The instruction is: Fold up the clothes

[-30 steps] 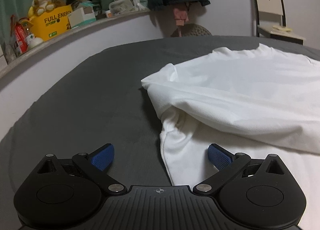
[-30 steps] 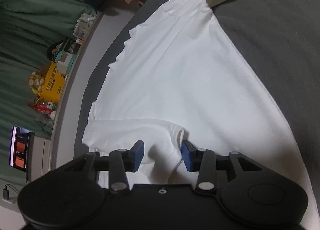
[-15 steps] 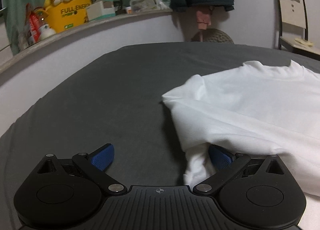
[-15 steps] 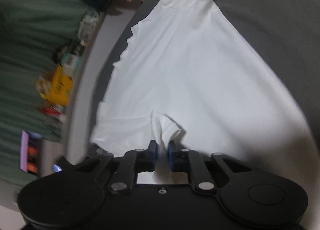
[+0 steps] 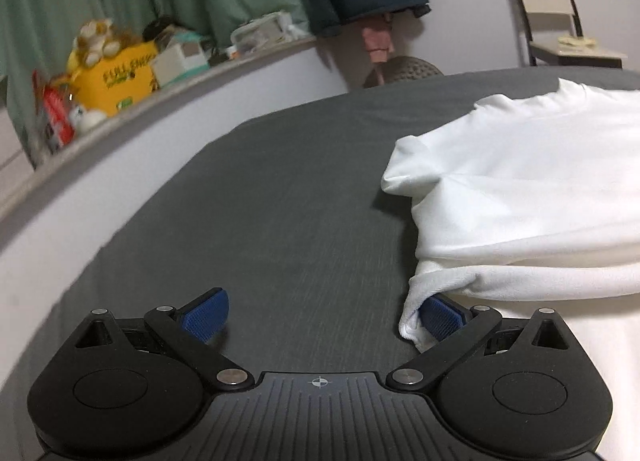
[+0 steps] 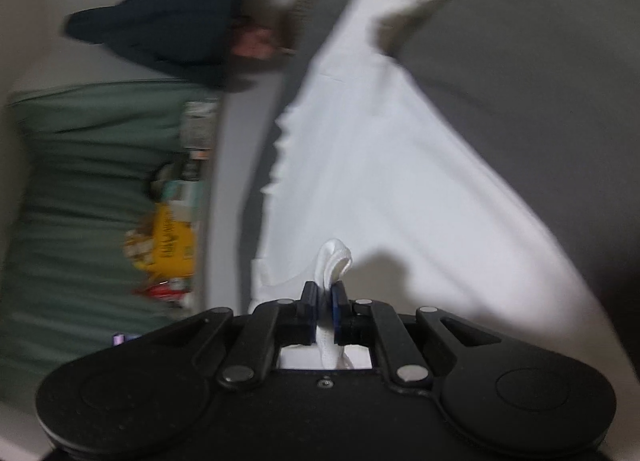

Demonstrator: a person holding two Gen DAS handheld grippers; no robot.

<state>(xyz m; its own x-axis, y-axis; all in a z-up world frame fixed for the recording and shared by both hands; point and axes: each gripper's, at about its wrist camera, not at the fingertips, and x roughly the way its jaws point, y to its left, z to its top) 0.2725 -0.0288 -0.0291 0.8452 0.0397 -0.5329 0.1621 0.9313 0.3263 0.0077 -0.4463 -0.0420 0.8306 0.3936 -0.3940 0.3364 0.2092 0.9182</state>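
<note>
pinching white shirt [image 6: 334, 261], right gripper [image 6: 324, 301] only

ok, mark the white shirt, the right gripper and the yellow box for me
white shirt [image 5: 520, 189]: left wrist view, on the folded-over top layer.
right gripper [image 6: 325, 299]: right wrist view, between the fingers, shut on a pinch of shirt.
yellow box [image 5: 116, 81]: left wrist view, on its printed front face.

Left wrist view skims low over the dark grey bedspread [image 5: 280, 201]; right wrist view, rolled sideways, shares the white cotton shirt [image 6: 380, 181].
</note>
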